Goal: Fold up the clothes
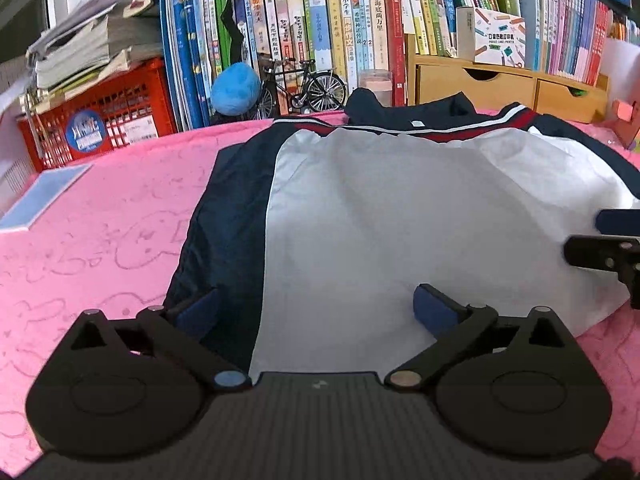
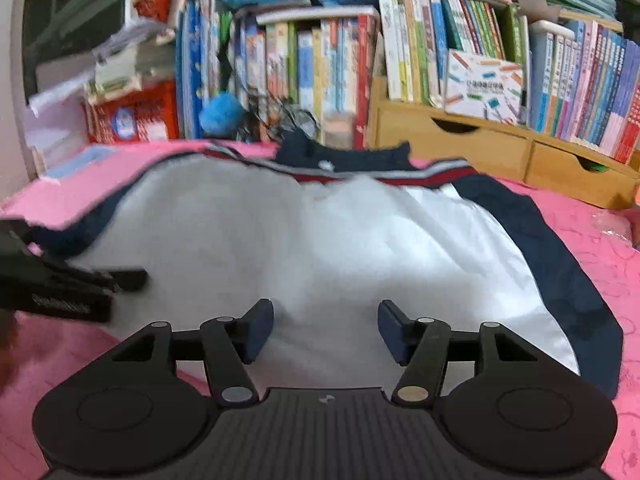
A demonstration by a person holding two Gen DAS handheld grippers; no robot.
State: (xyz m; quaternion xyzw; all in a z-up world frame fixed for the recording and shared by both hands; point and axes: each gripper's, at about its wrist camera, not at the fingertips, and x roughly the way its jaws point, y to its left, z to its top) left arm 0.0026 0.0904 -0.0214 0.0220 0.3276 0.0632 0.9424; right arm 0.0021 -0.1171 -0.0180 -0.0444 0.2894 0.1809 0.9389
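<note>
A white jacket with navy sides and a red-and-white striped collar band (image 1: 380,220) lies flat on the pink cloth, collar toward the books. My left gripper (image 1: 316,308) is open at its near hem, over the seam between the navy and white panels, holding nothing. My right gripper (image 2: 326,330) is open over the white panel (image 2: 320,248) near the hem, empty. The right gripper's fingers (image 1: 600,254) show at the right edge of the left wrist view. The left gripper (image 2: 80,284) shows at the left of the right wrist view. That view is blurred.
The pink tablecloth (image 1: 100,232) covers the table. At the back stand rows of books (image 1: 320,32), a red crate (image 1: 100,124), a wooden drawer unit (image 1: 508,88), a blue plush ball (image 1: 236,88) and a model bicycle (image 1: 304,84). A light blue card (image 1: 44,196) lies at left.
</note>
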